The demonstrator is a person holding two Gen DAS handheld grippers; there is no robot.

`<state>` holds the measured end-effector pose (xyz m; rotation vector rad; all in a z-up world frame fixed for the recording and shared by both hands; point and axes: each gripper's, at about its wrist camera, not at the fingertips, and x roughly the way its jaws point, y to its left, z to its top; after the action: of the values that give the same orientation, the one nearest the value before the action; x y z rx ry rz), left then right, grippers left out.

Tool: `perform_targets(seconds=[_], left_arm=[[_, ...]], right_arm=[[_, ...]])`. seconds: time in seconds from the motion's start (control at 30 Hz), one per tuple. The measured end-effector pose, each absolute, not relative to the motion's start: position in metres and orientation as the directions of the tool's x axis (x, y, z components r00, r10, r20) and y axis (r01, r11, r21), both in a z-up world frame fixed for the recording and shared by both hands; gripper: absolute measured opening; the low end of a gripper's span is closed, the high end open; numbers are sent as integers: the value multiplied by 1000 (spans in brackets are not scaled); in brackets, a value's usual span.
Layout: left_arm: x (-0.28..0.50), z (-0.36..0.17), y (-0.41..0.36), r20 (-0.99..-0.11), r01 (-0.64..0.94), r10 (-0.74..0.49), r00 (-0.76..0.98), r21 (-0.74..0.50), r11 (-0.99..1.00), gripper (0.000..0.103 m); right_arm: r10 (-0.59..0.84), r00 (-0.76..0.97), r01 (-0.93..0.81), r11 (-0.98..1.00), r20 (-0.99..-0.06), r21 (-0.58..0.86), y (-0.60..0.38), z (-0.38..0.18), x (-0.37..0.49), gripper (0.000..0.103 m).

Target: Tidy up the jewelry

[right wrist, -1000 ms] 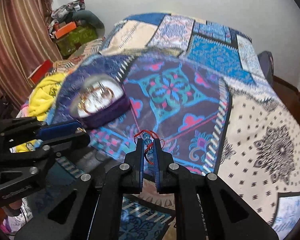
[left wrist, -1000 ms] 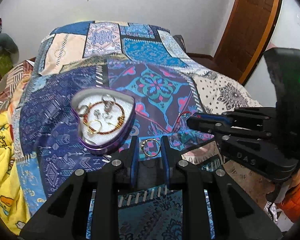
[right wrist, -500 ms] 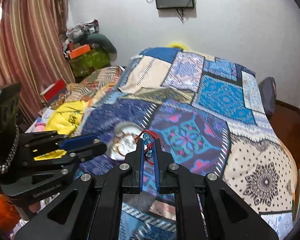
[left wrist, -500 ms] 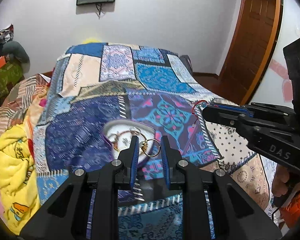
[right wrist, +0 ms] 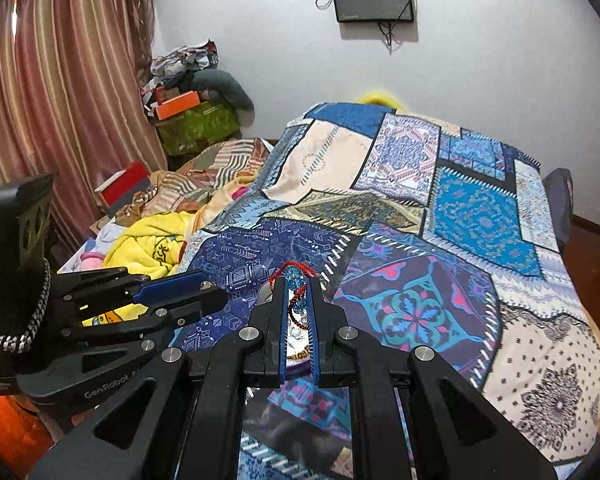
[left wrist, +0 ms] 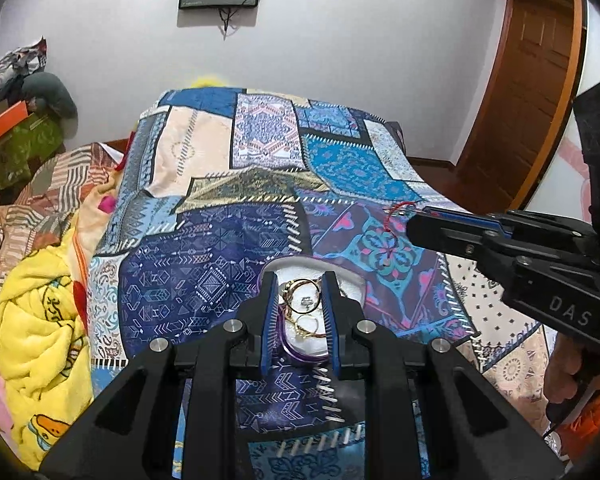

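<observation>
Left wrist view: left gripper (left wrist: 299, 286) clamps a gold ring (left wrist: 306, 300) between its pads, held above the tin (left wrist: 300, 354) of jewelry on the quilt (left wrist: 204, 264).

Right wrist view: right gripper (right wrist: 298, 288) is closed on a red cord (right wrist: 296, 312) with blue beads; the tin beneath is mostly hidden, apparently directly below.

Heart-shaped jewelry tin (left wrist: 314, 266): its left and right sides are hidden behind the left gripper's (left wrist: 299, 286) fingers; pieces inside overlap and are too small to sort apart. In the right wrist view only slivers of the tin show between the right gripper's (right wrist: 299, 285) fingers. Red cord bracelet (right wrist: 296, 296): clasp not discernible. Hand (left wrist: 566, 368) cut off at the picture's edge.
</observation>
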<state>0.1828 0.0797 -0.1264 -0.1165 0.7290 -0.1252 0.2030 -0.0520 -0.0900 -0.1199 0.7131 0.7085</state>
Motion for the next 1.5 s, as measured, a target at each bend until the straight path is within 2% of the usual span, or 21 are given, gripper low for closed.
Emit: perform_targets(seconds=[0.4, 0.87, 0.93, 1.0, 1.07, 1.5], left_arm=[[202, -164, 71, -700, 119, -203, 684, -167, 979, 21], [209, -173, 69, -711, 127, -203, 673, -159, 979, 21], [209, -174, 67, -716, 129, -196, 670, -147, 981, 22], [209, -174, 67, -719, 127, -190, 668, -142, 982, 28], [208, -173, 68, -719, 121, -191, 669, -148, 982, 32], [194, -149, 82, -694, 55, -154, 704, -163, 985, 32]], right_arm=[[571, 442, -656, 731, -692, 185, -23, -118, 235, 8], [570, 386, -666, 716, -726, 209, -16, -131, 244, 8], [564, 387, -665, 719, -729, 203, -16, -131, 244, 10], [559, 393, -663, 723, -730, 196, -17, -131, 243, 26], [560, 409, -657, 729, -720, 193, -19, -128, 240, 34], [554, 484, -636, 754, -677, 163, -39, -100, 222, 34]])
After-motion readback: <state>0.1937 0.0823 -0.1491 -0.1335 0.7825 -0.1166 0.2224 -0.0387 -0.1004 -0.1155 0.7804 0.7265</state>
